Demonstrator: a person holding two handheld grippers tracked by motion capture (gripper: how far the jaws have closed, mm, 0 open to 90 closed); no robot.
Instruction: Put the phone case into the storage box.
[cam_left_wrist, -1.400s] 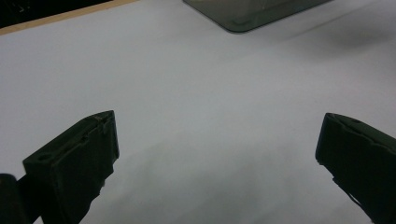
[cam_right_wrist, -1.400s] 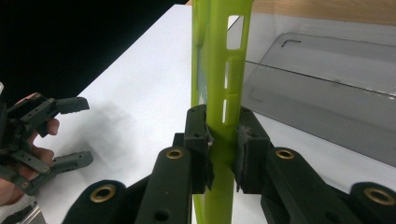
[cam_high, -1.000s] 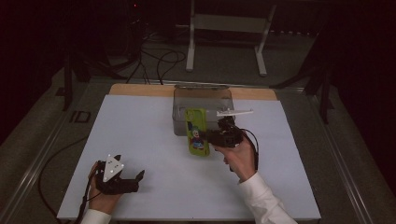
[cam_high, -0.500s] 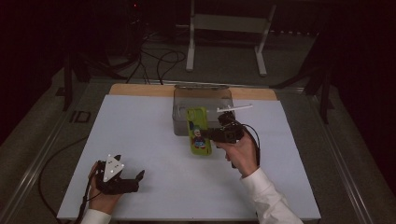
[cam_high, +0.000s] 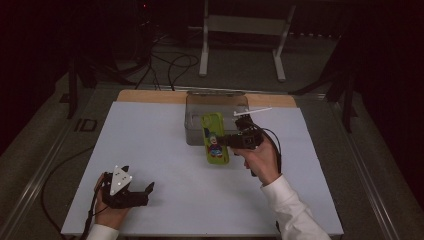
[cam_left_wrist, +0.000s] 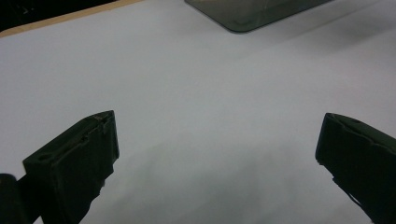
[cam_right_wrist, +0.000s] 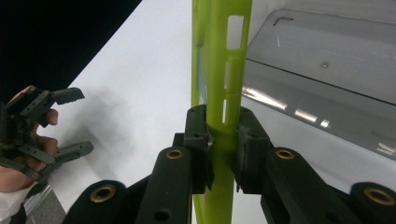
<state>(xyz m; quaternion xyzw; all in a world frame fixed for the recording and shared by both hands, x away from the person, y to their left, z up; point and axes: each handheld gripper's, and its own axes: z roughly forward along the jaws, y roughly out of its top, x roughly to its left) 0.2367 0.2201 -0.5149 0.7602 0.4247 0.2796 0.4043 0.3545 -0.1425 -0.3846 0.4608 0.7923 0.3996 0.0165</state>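
A lime-green phone case (cam_high: 213, 137) with a cartoon figure on it hangs above the table beside a clear plastic box (cam_high: 216, 102). My right gripper (cam_high: 231, 140) is shut on the case's right edge; in the right gripper view the case (cam_right_wrist: 223, 93) stands edge-on, pinched between both jaws of the right gripper (cam_right_wrist: 223, 149). Near the table's front left corner my left gripper (cam_high: 148, 191) rests in a hand, open. The left gripper view shows that gripper (cam_left_wrist: 217, 154) with its jaws wide apart over bare white table.
The white table top (cam_high: 150, 145) has a wooden strip (cam_high: 150, 96) along its far edge. The box's wall (cam_right_wrist: 327, 70) lies close to the right of the case. A metal stand (cam_high: 240, 30) and cables (cam_high: 170, 65) sit on the floor beyond.
The right gripper and the phone case have shifted slightly toward the far side, nearer the box. The left gripper has stayed put.
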